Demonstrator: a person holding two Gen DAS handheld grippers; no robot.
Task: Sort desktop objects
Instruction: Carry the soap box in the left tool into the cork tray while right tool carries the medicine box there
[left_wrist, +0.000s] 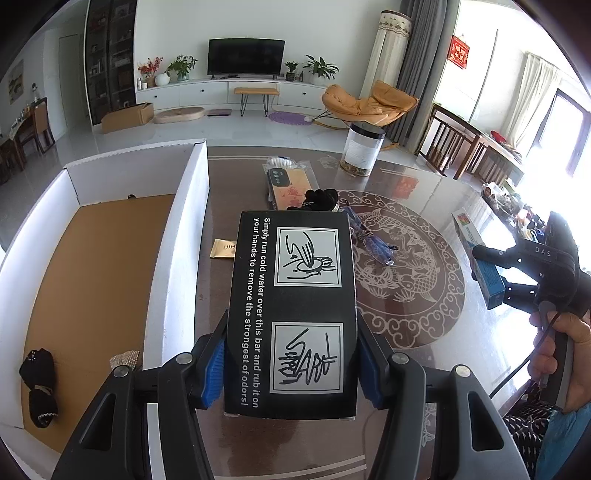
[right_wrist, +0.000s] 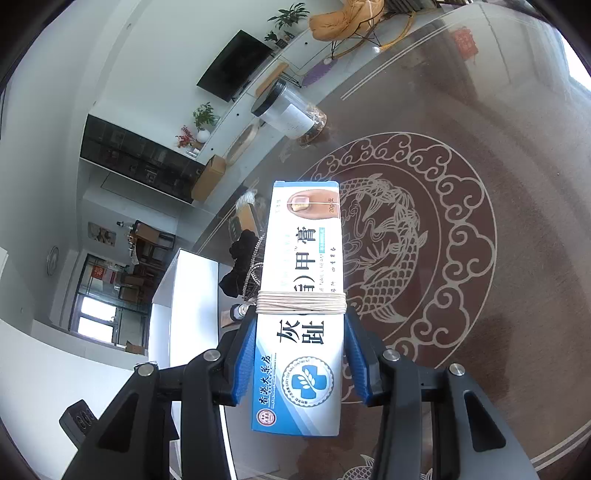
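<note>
Black card, the soap-bar box (left_wrist: 291, 314), sat clamped in my left gripper (left_wrist: 291, 373) above the table (left_wrist: 443, 206), beside the white bin (left_wrist: 177, 236); my right gripper (right_wrist: 301, 365) pinched the blue-and-white ointment carton (right_wrist: 303, 306). Both were mid-carry, I judged; next, each needed lowering into the bin.

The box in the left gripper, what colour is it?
The box is black with white writing and pictures, clearest in the left wrist view.
</note>
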